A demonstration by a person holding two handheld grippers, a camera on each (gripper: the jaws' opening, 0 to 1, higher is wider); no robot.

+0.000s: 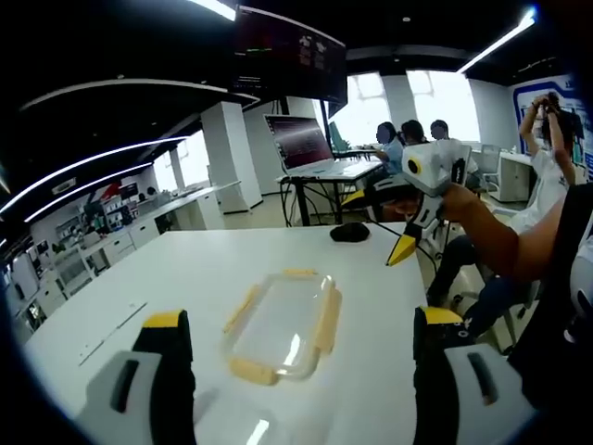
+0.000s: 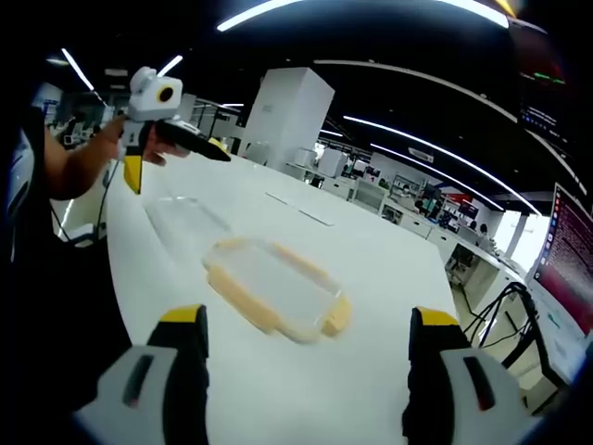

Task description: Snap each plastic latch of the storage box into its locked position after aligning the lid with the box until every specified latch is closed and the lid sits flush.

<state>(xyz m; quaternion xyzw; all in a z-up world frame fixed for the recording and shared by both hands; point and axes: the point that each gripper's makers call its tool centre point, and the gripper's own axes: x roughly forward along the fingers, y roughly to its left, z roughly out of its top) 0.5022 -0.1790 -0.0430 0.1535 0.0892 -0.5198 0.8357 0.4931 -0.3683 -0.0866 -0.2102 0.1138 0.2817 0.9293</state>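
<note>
Beside lid (image 2: 276, 288), faint clear box (image 2: 185, 221)

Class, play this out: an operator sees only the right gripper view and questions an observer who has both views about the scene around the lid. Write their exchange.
Operator: Does anything lie past the lid?
Observer: Yes, a black mouse sits beyond it.
Operator: Are the left gripper jaws apart?
Observer: Yes. In its own view they stand wide open.
</note>
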